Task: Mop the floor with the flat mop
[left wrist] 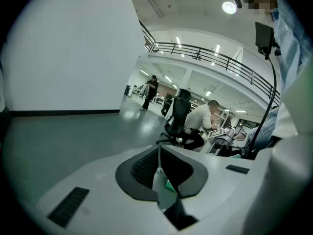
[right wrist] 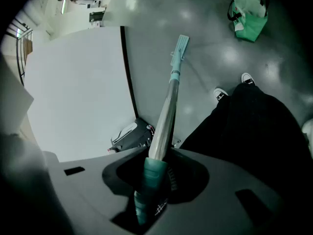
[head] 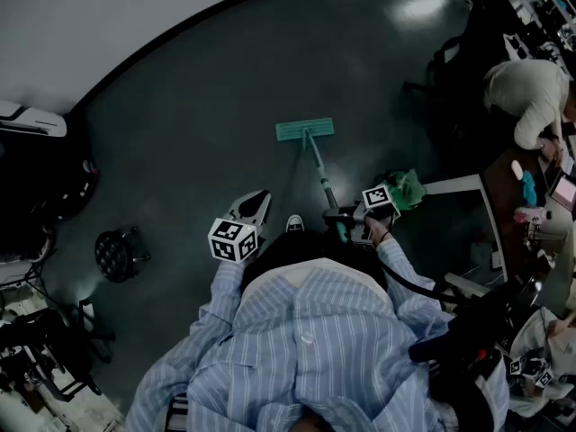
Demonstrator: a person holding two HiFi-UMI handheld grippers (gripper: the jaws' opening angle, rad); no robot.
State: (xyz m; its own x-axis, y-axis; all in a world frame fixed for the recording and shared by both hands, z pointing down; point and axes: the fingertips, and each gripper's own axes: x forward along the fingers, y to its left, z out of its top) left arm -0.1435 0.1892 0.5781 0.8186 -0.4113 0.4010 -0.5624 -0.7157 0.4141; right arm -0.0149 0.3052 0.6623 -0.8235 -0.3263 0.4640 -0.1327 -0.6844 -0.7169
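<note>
Teal flat mop (head: 304, 130): pad flat on the dark floor (head: 180, 133), ahead of the person's shoe (head: 294, 224), pole slanting back toward the body. Right gripper (right wrist: 152, 180): clamped on the pole's teal grip. Left gripper (left wrist: 159, 166): jaws together, nothing held, off the pole. Progress: I judge mopping under way; no wet track shows, so I log most of the floor as left.

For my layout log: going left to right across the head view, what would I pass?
Round black stool → left gripper → flat mop → right gripper → seated person in white.
</note>
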